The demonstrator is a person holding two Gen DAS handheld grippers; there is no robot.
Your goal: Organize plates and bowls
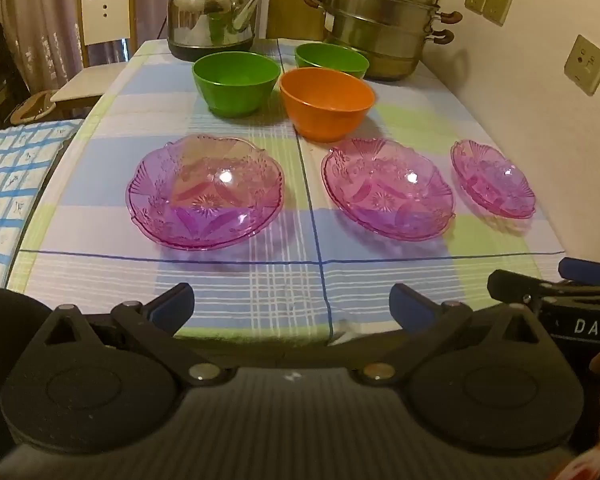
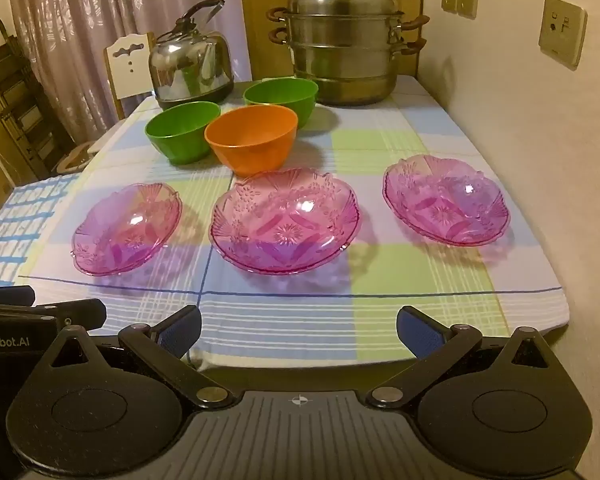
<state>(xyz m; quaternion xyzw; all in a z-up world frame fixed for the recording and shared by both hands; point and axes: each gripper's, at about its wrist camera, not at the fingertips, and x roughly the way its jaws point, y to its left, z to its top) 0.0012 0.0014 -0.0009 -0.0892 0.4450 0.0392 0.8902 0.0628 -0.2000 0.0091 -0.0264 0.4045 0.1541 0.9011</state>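
Both grippers are hovering wide open and empty at the tabletop's (image 2: 380, 320) near edge; the left gripper (image 1: 292, 304) is facing the left pink plate (image 1: 206, 192) (the middle plate (image 2: 285, 220) is lying ahead of the right gripper (image 2: 299, 330))

Both cams sit just behind their own jaws, tilted down over the near edge of the surface (image 1: 260, 288), facing the far wall. Left wrist view looks from the left, right wrist view from the right, side by side. Shared: three pink plates, e.g. middle plate (image 1: 388, 188) (image 2: 285, 220), orange bowl (image 1: 327, 100) (image 2: 251, 138), kettle (image 1: 212, 12) (image 2: 190, 68), steamer pot (image 1: 380, 20) (image 2: 340, 48).
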